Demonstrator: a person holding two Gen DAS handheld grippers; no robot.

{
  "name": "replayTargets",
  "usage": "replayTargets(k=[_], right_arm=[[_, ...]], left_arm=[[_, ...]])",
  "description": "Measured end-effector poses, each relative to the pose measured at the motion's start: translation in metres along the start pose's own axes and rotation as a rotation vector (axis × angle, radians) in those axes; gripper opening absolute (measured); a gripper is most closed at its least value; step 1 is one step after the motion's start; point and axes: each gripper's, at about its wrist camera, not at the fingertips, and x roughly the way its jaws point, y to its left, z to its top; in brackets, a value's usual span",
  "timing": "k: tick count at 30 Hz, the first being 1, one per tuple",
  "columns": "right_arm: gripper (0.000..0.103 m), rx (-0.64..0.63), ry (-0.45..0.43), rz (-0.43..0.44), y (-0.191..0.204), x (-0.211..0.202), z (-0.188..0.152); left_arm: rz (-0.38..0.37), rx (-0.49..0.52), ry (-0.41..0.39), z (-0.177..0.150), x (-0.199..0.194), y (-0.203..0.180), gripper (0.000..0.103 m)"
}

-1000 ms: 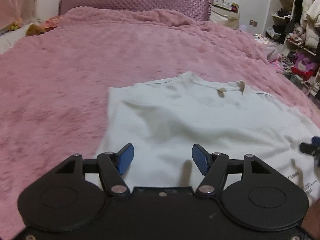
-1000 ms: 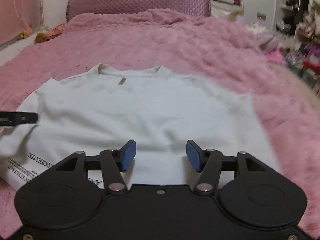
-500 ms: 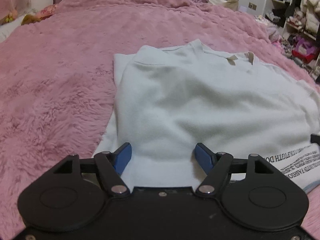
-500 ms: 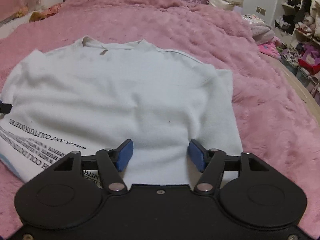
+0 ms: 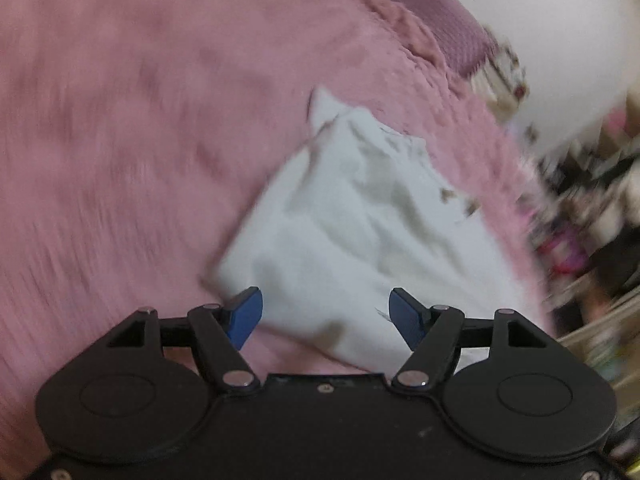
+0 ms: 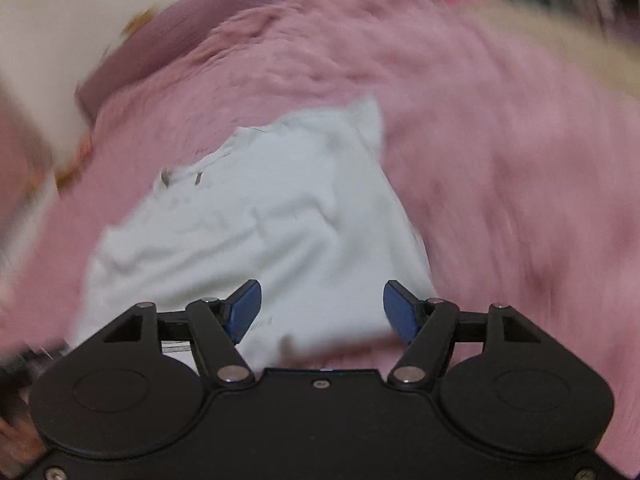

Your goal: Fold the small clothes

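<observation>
The white shirt (image 5: 352,232) is being seen lying on the pink fluffy blanket (image 5: 120,140), well down from the quilted headboard (image 5: 440,28), partly folded and narrower than half a second ago, when it was spread wider with the printed hem showing. Both views are now being tilted and smeared by blur, which was not the case in the earlier frames, so both tools are being rolled and swung across the bed. The left gripper (image 5: 326,312) is being held wide, nothing pinched; its jaws have just been opened further, with only cloth lying below them. The right gripper (image 6: 322,306) is also being held wide and empty, its jaws having just been opened too, the shirt's near edge lying beneath. The side folds are probably being finished and the tools repositioned for the next fold. Fine detail of the collar is being lost to blur.
</observation>
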Motion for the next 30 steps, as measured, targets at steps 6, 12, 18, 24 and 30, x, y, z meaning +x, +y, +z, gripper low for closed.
replayTargets(k=[6,12,18,24,30], right_arm=[[0.065,0.352,0.063,0.162,-0.033,0.012,-0.044],[0.065,0.456,-0.024,0.194,-0.043,0.025,-0.041],[0.002,0.465,-0.108,0.208,-0.041,0.035,-0.044],[0.001,0.433,-0.181,0.246,-0.043,0.018,-0.049],[0.001,0.334,-0.195,0.295,-0.027,-0.015,-0.039]], left_arm=[[0.025,-0.075,-0.021,-0.016,0.008,-0.003,0.070],[-0.054,-0.160,-0.068,-0.010,0.019,0.008,0.067],[-0.040,-0.044,-0.076,-0.010,0.015,-0.003,0.007],[-0.124,-0.033,-0.166,-0.009,-0.013,-0.005,0.006],[-0.111,0.061,-0.201,-0.013,-0.057,-0.032,0.006]])
